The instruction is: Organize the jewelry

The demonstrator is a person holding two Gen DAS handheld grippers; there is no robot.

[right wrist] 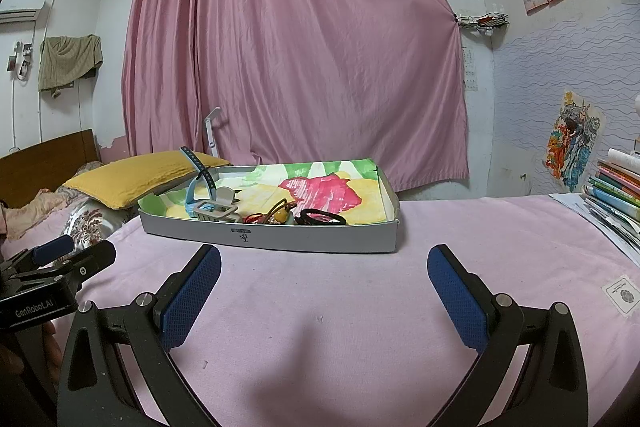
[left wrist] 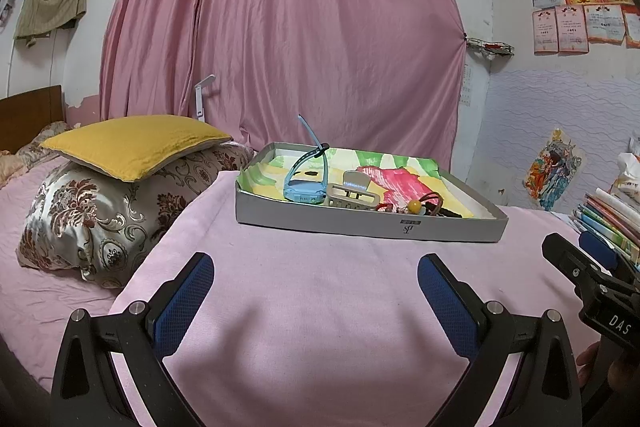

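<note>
Left gripper spread wide, empty; right gripper likewise, both above pink cloth. Blue watch, beige hair clip, hair ties inside grey tray ahead.

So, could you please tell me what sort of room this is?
Most likely a home bedroom: a yellow pillow lies on a bed with a wooden headboard, and a pink curtain hangs behind the box.
</note>
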